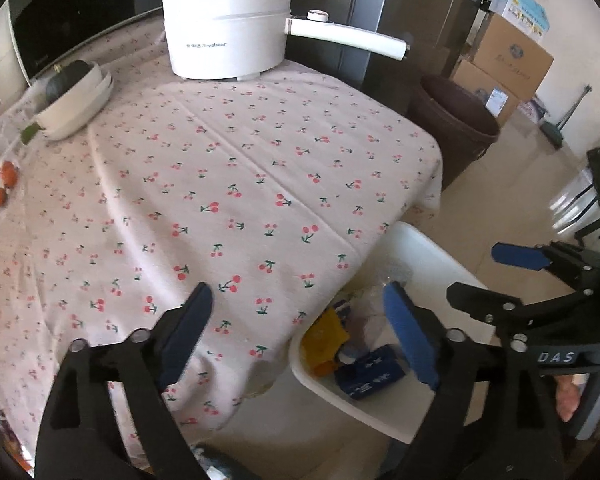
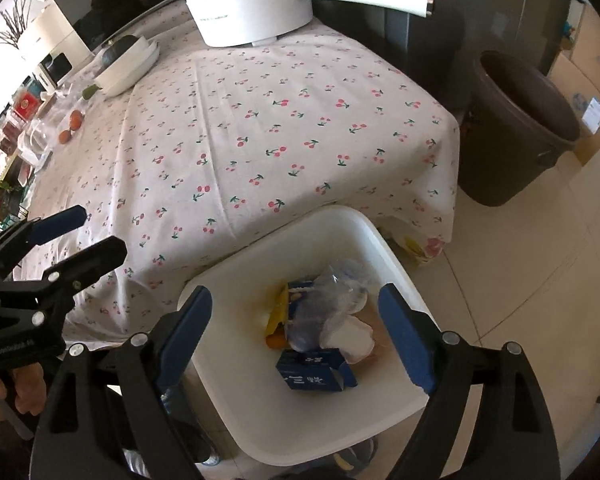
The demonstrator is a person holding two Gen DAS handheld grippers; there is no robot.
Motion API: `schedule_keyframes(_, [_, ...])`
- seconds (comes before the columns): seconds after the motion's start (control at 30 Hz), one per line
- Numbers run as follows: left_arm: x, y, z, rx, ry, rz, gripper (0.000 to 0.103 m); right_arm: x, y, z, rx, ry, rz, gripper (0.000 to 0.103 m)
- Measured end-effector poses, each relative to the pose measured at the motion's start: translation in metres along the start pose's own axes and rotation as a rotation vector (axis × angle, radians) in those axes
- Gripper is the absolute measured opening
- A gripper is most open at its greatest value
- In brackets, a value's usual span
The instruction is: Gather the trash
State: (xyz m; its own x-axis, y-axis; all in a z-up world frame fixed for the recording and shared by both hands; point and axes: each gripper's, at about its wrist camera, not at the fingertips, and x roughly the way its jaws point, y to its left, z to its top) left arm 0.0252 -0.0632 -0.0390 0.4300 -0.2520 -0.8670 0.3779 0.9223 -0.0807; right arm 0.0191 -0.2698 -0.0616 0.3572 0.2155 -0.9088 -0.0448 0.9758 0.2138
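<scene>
A white bin (image 2: 384, 248) stands on the floor beside the table's front corner. It holds trash: a blue carton (image 2: 316, 372), a yellow wrapper (image 2: 278, 312), clear plastic (image 2: 332, 300) and white paper (image 2: 352, 336). The bin also shows in the left wrist view (image 1: 420, 248), with the carton (image 1: 368, 378). My right gripper (image 2: 296, 336) is open and empty, directly above the bin. My left gripper (image 1: 298, 334) is open and empty, above the table's front edge, left of the bin. Each gripper shows in the other's view: the right one (image 1: 496, 276), the left one (image 2: 88, 232).
The table has a cherry-print cloth (image 1: 240, 184). On it stand a white electric pot (image 1: 228, 28) with a long handle at the back, stacked white bowls (image 1: 76, 100) at the left, and small orange fruits (image 1: 8, 172). A brown bucket (image 2: 516, 128) stands on the floor right of the table.
</scene>
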Motion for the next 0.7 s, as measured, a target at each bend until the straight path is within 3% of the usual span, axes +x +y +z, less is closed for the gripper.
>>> schedule_keyframes(0.13, [-0.002, -0.003, -0.001, 0.025, -0.003, 0.042, 0.094, -0.003, 0.003, -0.002, -0.014, -0.003, -0.001, 0.083])
schedule_keyframes(0.5, [-0.023, 0.009, -0.004, 0.0, -0.068, 0.184, 0.096, -0.027, 0.017, -0.003, -0.047, -0.093, -0.014, 0.086])
schedule_keyframes(0.7, [-0.037, 0.015, -0.011, -0.026, -0.099, 0.225, 0.096, -0.037, 0.028, -0.018, -0.052, -0.136, -0.075, 0.087])
